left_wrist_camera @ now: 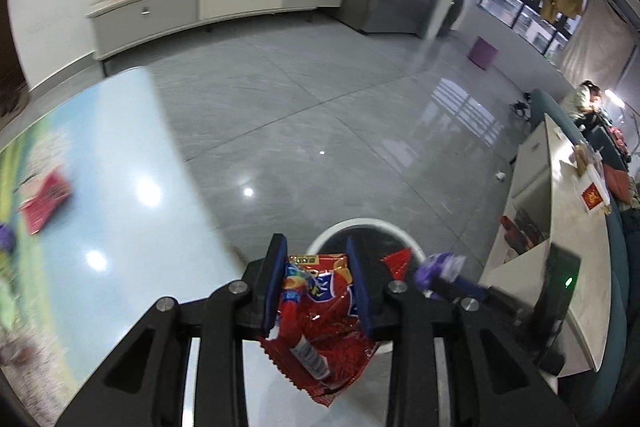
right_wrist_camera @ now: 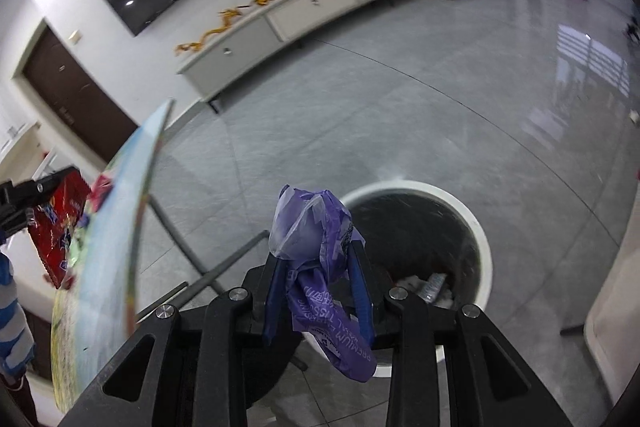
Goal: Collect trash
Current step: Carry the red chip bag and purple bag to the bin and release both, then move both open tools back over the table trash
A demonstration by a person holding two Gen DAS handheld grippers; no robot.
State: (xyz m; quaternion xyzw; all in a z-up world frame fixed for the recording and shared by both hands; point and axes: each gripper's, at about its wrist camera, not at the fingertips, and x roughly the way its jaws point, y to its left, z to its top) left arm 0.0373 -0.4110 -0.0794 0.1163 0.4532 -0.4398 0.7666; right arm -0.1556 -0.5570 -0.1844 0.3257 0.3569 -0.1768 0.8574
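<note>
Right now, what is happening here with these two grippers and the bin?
A person is collecting trash with both grippers. The left gripper is shut on a red snack bag, and the right gripper is shut on a purple wrapper. Both hang near the white bin, nothing dropped yet.

Right gripper (right_wrist_camera: 318,283) clamped on crumpled purple tissue wrapper (right_wrist_camera: 320,259), beside white-rimmed trash bin (right_wrist_camera: 478,223); at far left, red snack bag (right_wrist_camera: 56,227) in left gripper (right_wrist_camera: 24,195).
</note>
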